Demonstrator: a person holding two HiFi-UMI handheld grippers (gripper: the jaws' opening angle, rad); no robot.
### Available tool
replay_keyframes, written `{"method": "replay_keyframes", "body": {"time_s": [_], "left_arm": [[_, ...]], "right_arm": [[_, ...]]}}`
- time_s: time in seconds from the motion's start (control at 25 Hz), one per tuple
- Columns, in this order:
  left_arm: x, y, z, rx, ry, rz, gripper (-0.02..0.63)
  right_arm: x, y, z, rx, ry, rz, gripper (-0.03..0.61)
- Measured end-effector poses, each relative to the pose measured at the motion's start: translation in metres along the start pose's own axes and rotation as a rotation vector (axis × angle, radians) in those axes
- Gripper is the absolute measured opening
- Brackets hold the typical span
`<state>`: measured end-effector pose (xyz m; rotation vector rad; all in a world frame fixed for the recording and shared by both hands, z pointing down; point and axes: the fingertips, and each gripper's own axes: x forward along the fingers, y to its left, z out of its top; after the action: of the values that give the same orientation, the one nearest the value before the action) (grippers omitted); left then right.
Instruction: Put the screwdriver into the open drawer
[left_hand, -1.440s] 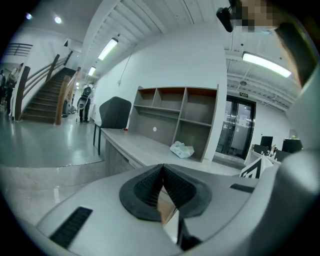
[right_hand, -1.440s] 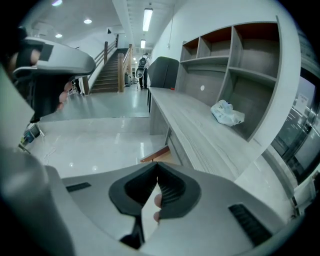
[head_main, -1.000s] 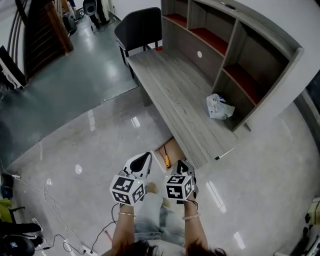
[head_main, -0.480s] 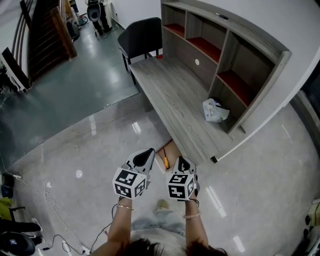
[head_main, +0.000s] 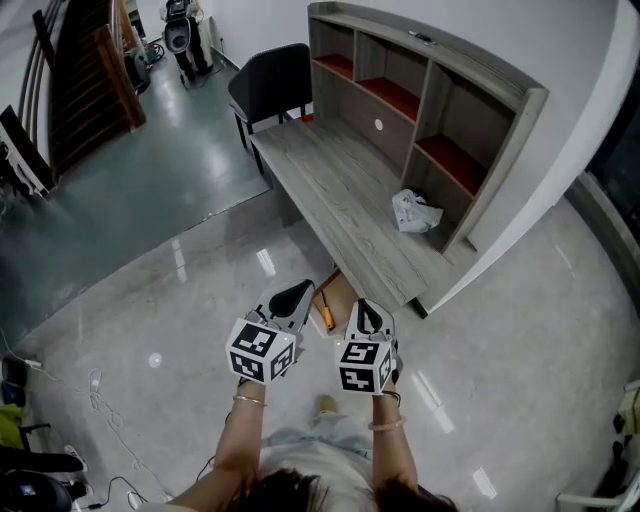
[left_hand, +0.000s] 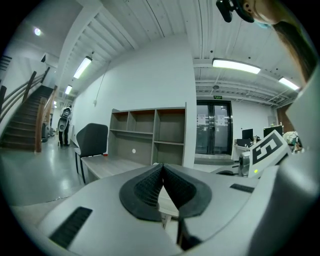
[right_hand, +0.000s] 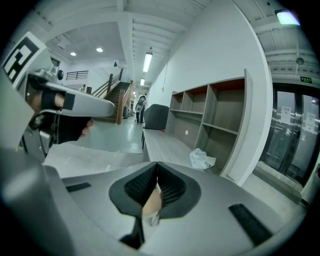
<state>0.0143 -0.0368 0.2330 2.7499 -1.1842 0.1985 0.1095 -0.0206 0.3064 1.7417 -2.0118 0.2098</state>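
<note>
Screwdriver (head_main: 327, 318) appears to lie in open drawer (head_main: 343, 290) under desk's (head_main: 340, 190) near edge; likely light, stiff, smooth, best gripped mid-handle; left gripper (head_main: 292, 297) and right gripper (head_main: 366, 313) both closed, empty.

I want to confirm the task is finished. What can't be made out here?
- Drawer: head view, mostly hidden under the desk and behind the left gripper and right gripper.
- Screwdriver: head view, too small to see its tip.
- Both gripper views: each gripper's own body hides the screwdriver.
</note>
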Motion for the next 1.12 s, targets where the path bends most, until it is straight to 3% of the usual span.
{"method": "replay_keyframes", "body": {"time_s": [0.36,1.12], "left_arm": [[-0.043,-0.029,-0.001,0.044,-0.007,-0.034,0.017],[-0.160,-0.066,0.001,0.016,-0.079,0.008,0.017]], "right_arm": [[-0.051,0.010,0.005,-0.010,-0.051,-0.040,0.028],[-0.162,0.066,0.012,-0.050,-0.125,-0.038,0.028]]}}
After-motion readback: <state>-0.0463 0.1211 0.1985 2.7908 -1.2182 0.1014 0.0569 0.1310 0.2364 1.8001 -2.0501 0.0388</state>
